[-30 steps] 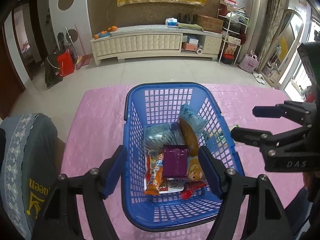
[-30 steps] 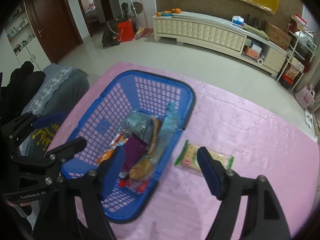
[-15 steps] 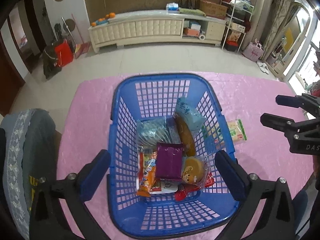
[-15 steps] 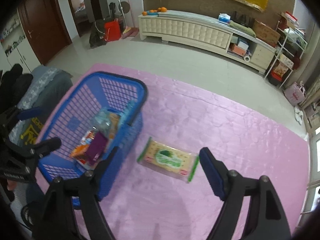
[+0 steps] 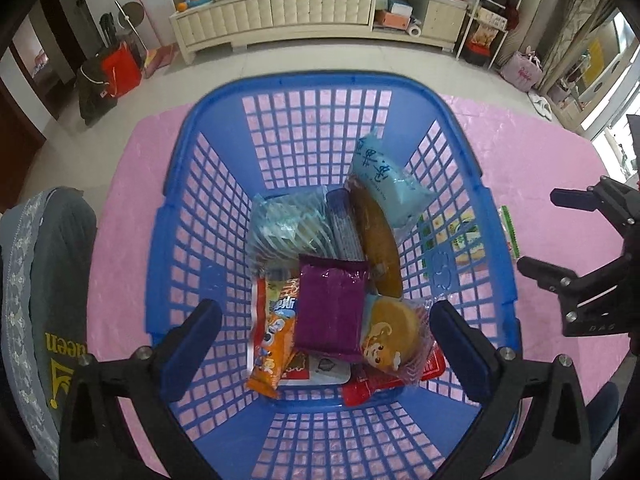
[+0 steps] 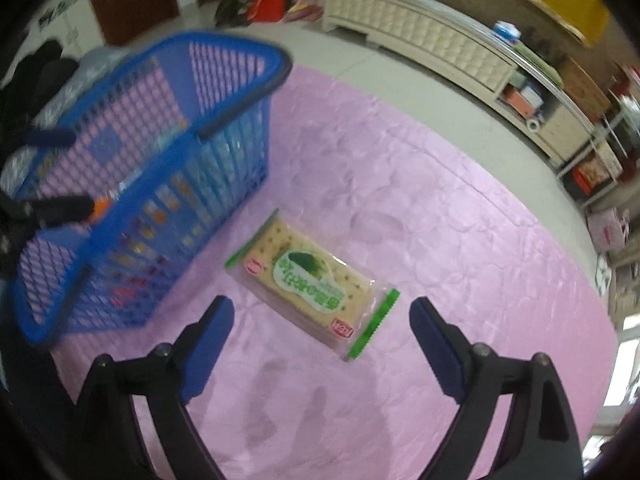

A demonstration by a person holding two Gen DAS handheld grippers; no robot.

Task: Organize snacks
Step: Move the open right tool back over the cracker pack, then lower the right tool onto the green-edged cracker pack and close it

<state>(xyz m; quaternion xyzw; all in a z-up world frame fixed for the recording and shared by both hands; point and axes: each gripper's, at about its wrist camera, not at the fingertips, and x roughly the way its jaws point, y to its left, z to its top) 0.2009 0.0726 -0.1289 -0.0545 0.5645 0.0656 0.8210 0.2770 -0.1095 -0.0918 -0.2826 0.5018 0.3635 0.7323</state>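
Right tongs (image 6: 320,334) opening, empty, cracker packet (image 6: 310,282) flat on counter just ahead; left tongs (image 5: 326,340) wide apart over basket (image 5: 176,216) snacks; risk: pads skid off slick film

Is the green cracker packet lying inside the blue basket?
No, the cracker packet lies flat on the pink tablecloth, outside and beside the blue basket.

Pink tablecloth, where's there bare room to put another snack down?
Bare pink tablecloth lies beyond and right of the cracker packet, away from the blue basket. The strip between packet and basket is narrow. Inside the basket, the near end is crowded with snacks.
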